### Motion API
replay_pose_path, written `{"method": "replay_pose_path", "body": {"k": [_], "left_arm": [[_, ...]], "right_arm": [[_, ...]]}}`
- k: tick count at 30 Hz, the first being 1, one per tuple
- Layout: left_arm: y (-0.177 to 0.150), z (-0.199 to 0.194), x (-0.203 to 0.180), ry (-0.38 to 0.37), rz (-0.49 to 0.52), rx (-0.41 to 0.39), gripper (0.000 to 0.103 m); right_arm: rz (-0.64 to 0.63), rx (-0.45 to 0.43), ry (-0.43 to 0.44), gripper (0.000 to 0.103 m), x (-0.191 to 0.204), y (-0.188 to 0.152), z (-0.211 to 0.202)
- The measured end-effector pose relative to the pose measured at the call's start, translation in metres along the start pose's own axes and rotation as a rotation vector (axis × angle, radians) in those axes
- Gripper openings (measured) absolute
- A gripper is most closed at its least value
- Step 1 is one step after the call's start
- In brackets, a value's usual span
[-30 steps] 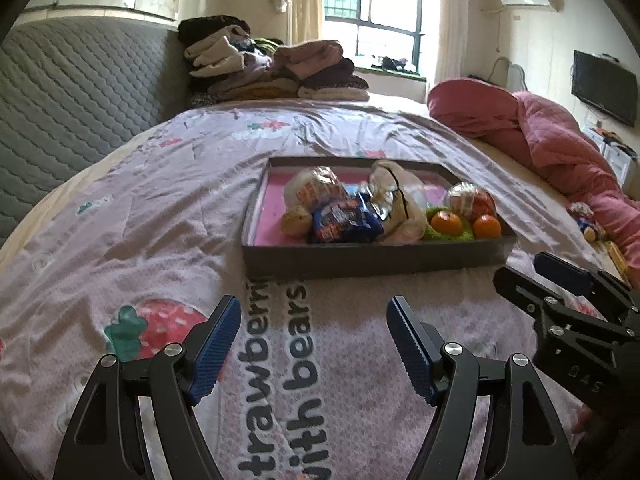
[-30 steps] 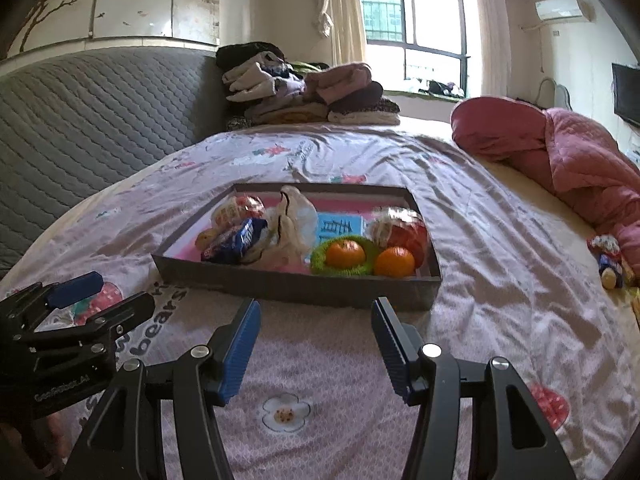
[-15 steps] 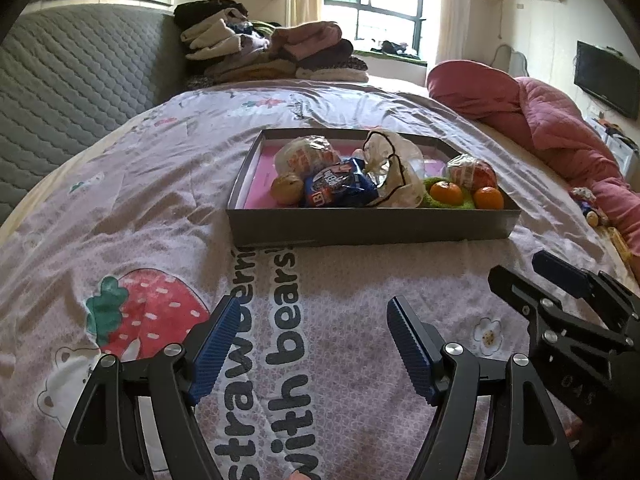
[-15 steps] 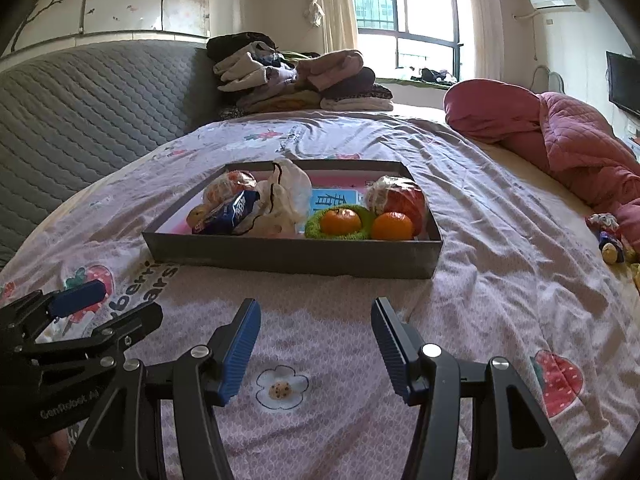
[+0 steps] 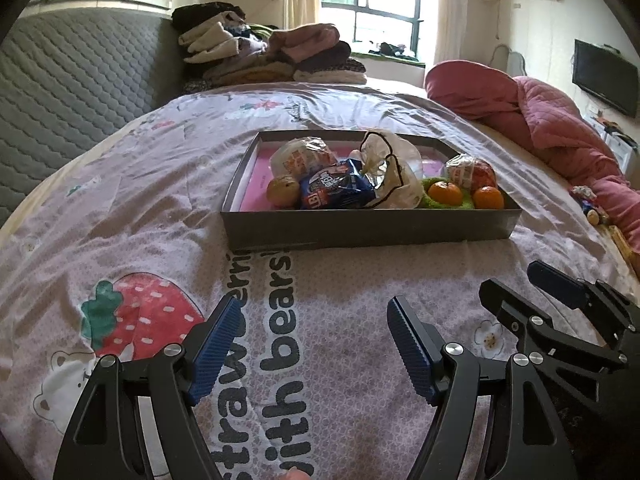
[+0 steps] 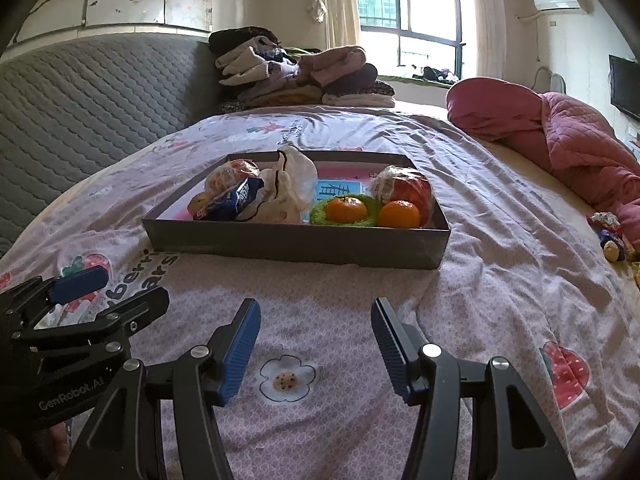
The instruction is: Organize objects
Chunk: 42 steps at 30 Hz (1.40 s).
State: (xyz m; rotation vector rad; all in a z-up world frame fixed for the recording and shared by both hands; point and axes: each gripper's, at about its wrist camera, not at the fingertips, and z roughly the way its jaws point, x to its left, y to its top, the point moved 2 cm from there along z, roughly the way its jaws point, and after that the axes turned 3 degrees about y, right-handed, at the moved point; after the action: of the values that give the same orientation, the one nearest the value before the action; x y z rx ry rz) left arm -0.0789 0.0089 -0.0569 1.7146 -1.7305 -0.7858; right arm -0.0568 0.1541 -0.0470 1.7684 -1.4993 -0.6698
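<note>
A shallow grey tray (image 5: 372,228) (image 6: 296,246) with a pink floor lies on the bedspread ahead of both grippers. It holds a blue snack packet (image 5: 336,190) (image 6: 236,198), wrapped buns (image 5: 300,158), a crumpled plastic bag (image 5: 394,172) (image 6: 288,184), two oranges (image 5: 446,192) (image 6: 346,210) on a green pad and a wrapped red fruit (image 6: 412,190). My left gripper (image 5: 314,344) is open and empty, well short of the tray. My right gripper (image 6: 314,344) is open and empty too, beside the left one.
A lilac bedspread (image 5: 140,208) with strawberry prints covers the bed. Folded clothes (image 5: 272,56) are stacked at the far end by a grey padded headboard (image 5: 72,84). A pink quilt (image 5: 540,120) lies bunched at the right, with small toys (image 6: 610,236) near the edge.
Both views have pulled back and tilted a little, so the tray sits higher and farther in the frames. Both grippers stay open and empty.
</note>
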Motion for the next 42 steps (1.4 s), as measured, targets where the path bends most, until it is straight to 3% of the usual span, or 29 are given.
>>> {"method": "replay_pose_path", "body": {"k": [42], "left_arm": [[-0.0006, 0.0100, 0.0043, 0.041, -0.016, 0.020, 0.077]], "right_arm": [[0.026, 0.042, -0.003, 0.057, -0.0045, -0.0058, 0.0091]]}}
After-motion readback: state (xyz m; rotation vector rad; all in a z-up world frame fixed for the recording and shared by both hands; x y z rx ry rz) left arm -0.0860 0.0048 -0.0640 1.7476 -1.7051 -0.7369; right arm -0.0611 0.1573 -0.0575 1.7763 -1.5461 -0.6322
